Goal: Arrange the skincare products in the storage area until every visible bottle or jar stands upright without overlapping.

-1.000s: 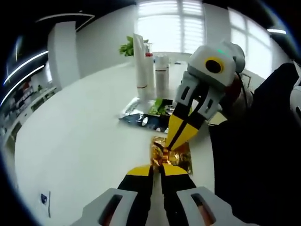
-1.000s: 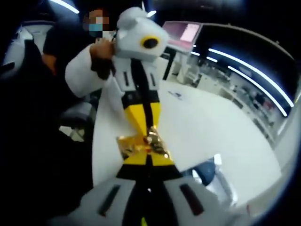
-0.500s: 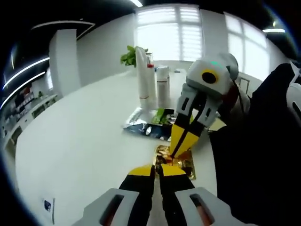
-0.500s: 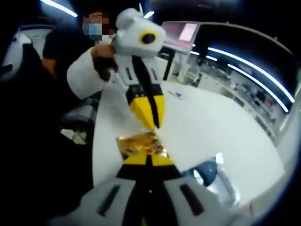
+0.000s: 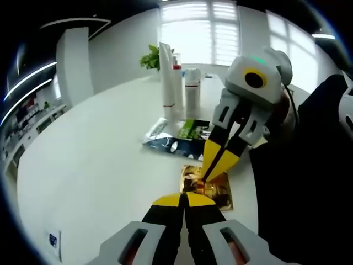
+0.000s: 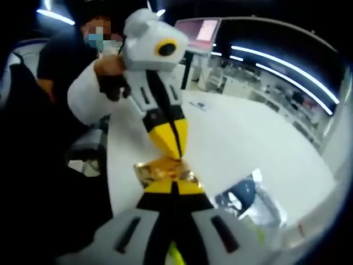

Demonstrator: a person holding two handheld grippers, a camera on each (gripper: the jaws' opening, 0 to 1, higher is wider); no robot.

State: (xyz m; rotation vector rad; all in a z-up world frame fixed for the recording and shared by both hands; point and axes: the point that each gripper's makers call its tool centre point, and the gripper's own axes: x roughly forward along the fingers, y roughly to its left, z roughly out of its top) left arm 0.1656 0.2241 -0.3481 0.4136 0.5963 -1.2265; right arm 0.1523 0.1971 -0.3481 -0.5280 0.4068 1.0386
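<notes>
1. Grippers first: in the left gripper view the left gripper (image 5: 185, 197) has its jaws pressed together on the near edge of a gold sachet (image 5: 207, 185) lying flat on the white table (image 5: 94, 165); the right gripper (image 5: 212, 168), coming in from 1 o'clock, pinches the sachet's far edge with jaws together.
2. Beyond the sachet, toward 12 o'clock, a dark sachet (image 5: 174, 146), a green sachet (image 5: 192, 128) and a silvery one (image 5: 156, 130) lie flat and overlapping.
3. Farther off at 12 o'clock, a tall white tube (image 5: 165, 77), a red-capped bottle (image 5: 176, 88) and a white bottle (image 5: 192, 91) already stand upright, close together.
4. Judged from this, the bottles look settled; the flat packets remain unsorted, so work is left.
</notes>
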